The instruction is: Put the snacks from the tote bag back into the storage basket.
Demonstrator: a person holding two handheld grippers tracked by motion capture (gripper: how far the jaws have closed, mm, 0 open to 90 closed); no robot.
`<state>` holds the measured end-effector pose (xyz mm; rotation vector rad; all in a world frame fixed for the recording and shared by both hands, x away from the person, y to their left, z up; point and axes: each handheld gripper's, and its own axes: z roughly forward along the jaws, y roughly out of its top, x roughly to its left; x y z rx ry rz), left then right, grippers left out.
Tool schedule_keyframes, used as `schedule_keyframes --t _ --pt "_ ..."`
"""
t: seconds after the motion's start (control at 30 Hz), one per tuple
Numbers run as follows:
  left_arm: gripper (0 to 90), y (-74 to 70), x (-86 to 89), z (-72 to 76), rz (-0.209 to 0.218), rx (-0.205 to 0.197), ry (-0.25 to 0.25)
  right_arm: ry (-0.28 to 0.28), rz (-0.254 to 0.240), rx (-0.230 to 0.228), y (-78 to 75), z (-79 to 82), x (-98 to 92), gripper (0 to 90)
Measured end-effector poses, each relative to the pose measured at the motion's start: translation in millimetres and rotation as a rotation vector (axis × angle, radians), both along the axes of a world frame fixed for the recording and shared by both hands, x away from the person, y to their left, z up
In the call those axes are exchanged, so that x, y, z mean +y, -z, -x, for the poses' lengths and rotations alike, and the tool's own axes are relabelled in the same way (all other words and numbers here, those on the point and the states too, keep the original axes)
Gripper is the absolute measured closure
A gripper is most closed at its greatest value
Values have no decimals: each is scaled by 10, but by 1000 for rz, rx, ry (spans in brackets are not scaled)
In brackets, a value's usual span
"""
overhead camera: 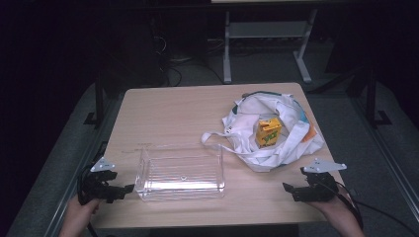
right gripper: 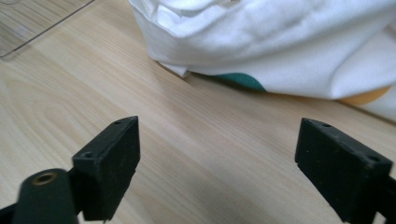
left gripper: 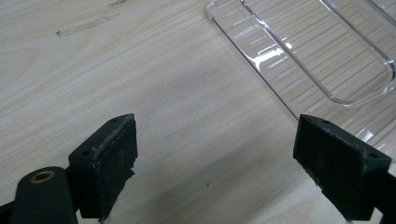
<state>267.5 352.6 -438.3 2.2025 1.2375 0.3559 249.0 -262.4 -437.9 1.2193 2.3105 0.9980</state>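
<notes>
A clear plastic box (overhead camera: 180, 174) stands empty near the table's front, left of centre. A white cloth bag (overhead camera: 276, 131) lies crumpled at the right, with a yellow-orange carton (overhead camera: 267, 132) standing in its open mouth. My left gripper (overhead camera: 126, 190) rests at the front left, just left of the box, open with bare wood between its jaws (left gripper: 215, 154); the box corner (left gripper: 322, 60) lies ahead of it. My right gripper (overhead camera: 289, 190) sits at the front right, below the bag, open and empty (right gripper: 217, 163); the bag's white fabric (right gripper: 280, 42) lies just beyond it.
The wooden table (overhead camera: 173, 116) has bare room at its back left. A hand holds each gripper at the front edge. Behind the table, a white desk frame (overhead camera: 267, 44) stands on the dark floor.
</notes>
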Motion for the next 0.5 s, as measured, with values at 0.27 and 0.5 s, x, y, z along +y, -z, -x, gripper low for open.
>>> schedule_keyframes --t 0.27,0.5 --pt "137 2 -19 6 2 0 7 -31 6 13 -100 -15 22 321" --pt "137 14 -34 7 0 11 20 -33 -18 36 -184 -50 33 443"
